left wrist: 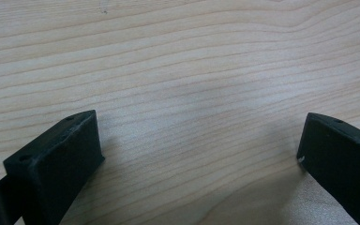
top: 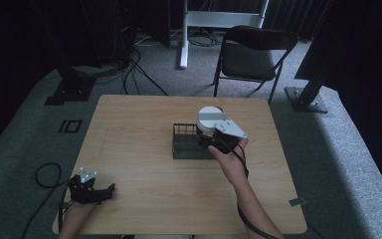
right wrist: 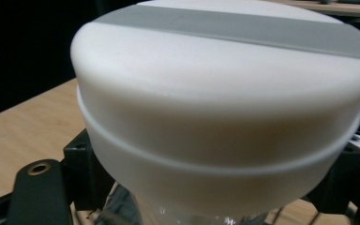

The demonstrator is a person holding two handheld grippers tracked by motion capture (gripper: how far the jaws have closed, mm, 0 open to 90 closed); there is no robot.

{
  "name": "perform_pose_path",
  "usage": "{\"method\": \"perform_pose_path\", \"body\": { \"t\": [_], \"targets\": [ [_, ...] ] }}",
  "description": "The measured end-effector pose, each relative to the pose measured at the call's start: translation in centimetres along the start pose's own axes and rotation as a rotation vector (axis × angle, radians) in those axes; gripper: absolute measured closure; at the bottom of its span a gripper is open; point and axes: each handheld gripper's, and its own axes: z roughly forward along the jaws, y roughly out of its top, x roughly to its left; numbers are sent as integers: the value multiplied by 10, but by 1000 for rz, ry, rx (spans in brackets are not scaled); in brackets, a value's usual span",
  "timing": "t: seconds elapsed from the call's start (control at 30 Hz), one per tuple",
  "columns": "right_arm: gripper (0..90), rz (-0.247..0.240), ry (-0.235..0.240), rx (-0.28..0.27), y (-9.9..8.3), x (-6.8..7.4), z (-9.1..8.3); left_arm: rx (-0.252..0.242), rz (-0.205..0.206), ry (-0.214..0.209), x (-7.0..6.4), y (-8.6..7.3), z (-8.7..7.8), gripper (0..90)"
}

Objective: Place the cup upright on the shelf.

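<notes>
Near the middle of the wooden table (top: pixel 129 149), toward its right edge, the right gripper (top: pixel 218 140) pinched a white-lidded jar (top: pixel 209 119) between its fingers, over a black wire basket (top: pixel 186 144). The left gripper (top: pixel 92 191) rested at the near left corner, fingers (left wrist: pixel 56 159) spread wide over bare wood.

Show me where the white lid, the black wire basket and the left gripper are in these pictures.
white lid (right wrist: pixel 220 79), right gripper view, on its rounded side
black wire basket (top: pixel 186 144), high view, on its left half
left gripper (top: pixel 110 189), high view, between its jaw tips
</notes>
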Motion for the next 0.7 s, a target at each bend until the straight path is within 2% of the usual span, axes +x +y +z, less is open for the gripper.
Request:
{"method": "perform_pose_path", "body": {
  "t": [0.17,0.23,0.27,0.33,0.4,0.47,0.53,0.6,0.63,0.7],
  "targets": [
    [183,30,-45,32,-1,-7,8,1,1,0,0,0,0,2],
    [183,13,-70,39,-3,-9,12,0,1,1,0,0,0,2],
    [183,40,-62,43,-5,-10,14,0,-1,0,0,0,0,2],
    [183,32,-81,48,-7,-11,17,0,0,0,0,0,0,1],
    [183,49,-80,57,-10,-13,21,0,0,0,0,0,0,2],
    [183,37,-93,64,-12,-13,25,0,0,0,0,0,0,2],
    [183,59,-89,74,-13,-14,29,0,0,0,0,0,0,2],
    [183,54,-97,81,-15,-14,32,0,0,0,0,0,0,2],
    [183,67,-90,88,-17,-14,33,0,-1,0,0,0,0,2],
    [183,54,-102,95,-19,-12,36,0,0,0,0,0,0,2]
  ]
}}
